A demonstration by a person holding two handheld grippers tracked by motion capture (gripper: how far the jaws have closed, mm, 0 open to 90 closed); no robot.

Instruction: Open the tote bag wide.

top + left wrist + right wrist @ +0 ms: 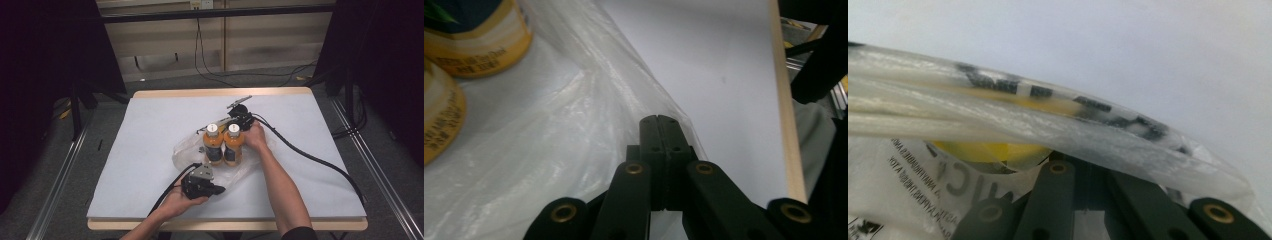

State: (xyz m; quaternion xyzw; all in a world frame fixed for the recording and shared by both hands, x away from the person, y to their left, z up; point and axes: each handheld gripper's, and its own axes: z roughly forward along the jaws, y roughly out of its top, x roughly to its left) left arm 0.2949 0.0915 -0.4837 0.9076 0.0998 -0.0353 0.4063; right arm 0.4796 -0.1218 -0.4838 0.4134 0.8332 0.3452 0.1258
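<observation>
Spanning a wooden table [225,92], grey mat [150,145] — both grippers [202,184] [239,119] clenched on plastic bag [187,150].

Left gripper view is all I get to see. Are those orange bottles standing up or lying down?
Observer: Standing up. The high view shows both bottles upright, side by side on the bag.
Operator: Do they have lids on?
Observer: Yes, each one has a white cap.
Operator: Where's my other gripper?
Observer: The right gripper is at the far side of the bag, just behind the bottles.
</observation>
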